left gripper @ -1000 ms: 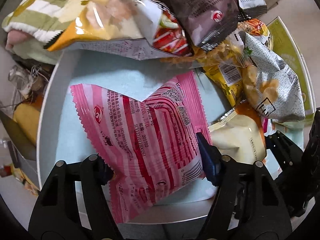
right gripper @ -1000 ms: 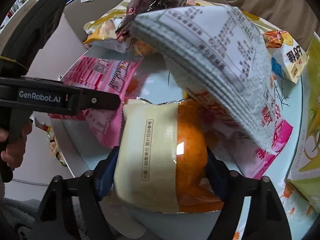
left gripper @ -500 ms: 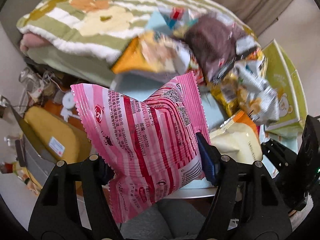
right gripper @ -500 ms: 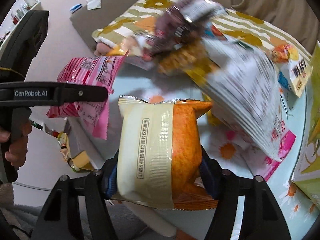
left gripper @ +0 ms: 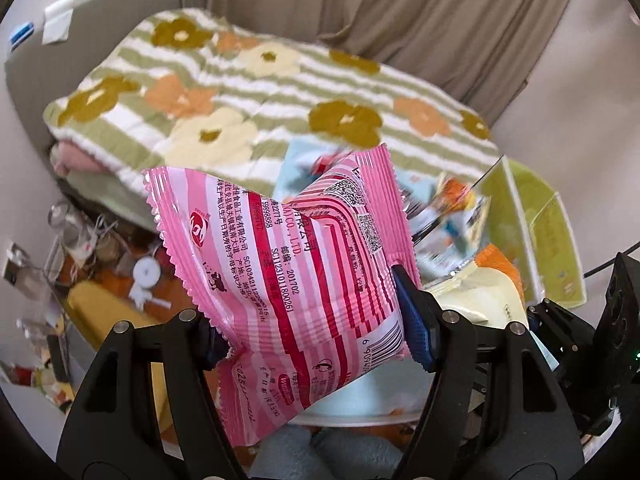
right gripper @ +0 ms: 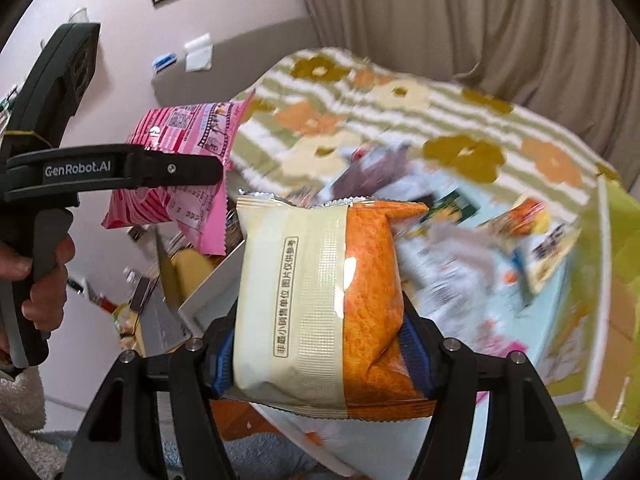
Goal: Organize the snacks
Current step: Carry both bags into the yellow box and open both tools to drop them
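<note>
1. Left gripper (left gripper: 316, 316) is clamped across the lower half of a pink striped snack packet (left gripper: 296, 264), its blue pads pressing the film in from both sides; the packet stands up in the air, clear of the table.
2. Right gripper (right gripper: 320, 344) pinches a cream-and-orange packet (right gripper: 324, 300) near its bottom seam, also lifted off the surface.
3. Both packets look light and air-puffed. The film is thin, glossy and likely slippery, and the contents probably crush easily, so a gentle squeeze low on the body, or on the crimped seam, seems the safest hold.
4. Beyond them, more snacks (right gripper: 472, 256) lie blurred on the pale blue table (right gripper: 532, 328).
5. A yellow-green box (left gripper: 548, 240) stands at the table's right edge, perhaps the place for sorting.
6. Farthest, a flowered blanket (left gripper: 256, 92) covers the sofa.
</note>
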Demonstrator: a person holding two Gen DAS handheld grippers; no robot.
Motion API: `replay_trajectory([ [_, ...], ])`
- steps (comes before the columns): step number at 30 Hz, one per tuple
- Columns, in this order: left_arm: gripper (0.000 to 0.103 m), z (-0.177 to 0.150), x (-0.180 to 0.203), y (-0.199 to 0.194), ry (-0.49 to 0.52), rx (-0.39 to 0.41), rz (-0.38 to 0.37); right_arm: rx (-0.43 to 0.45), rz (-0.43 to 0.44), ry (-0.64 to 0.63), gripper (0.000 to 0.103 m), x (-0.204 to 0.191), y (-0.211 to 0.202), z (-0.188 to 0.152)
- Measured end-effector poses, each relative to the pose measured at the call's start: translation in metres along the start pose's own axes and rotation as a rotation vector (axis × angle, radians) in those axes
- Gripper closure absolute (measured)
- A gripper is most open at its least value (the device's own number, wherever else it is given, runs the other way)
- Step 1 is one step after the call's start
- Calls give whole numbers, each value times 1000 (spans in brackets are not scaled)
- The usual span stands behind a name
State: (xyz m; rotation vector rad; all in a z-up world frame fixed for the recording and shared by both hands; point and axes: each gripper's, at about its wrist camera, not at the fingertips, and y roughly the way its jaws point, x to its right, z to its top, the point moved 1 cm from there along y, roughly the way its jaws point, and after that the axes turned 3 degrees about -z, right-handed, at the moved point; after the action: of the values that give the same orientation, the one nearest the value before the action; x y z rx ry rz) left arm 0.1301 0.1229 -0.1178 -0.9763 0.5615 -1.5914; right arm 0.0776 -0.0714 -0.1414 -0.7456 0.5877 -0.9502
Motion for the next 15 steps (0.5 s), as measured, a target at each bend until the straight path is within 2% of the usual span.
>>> replay_trajectory([
  [3,37,15,26,0,36,21,-18,40,-50,30,40,22,-22,4],
  [9,37,37,108,13,113,55,-77,91,-162,104,40,95,-69,-1],
  [15,37,36,210,45,163,43,-150,67,-296,136,40,173,-110,-22],
])
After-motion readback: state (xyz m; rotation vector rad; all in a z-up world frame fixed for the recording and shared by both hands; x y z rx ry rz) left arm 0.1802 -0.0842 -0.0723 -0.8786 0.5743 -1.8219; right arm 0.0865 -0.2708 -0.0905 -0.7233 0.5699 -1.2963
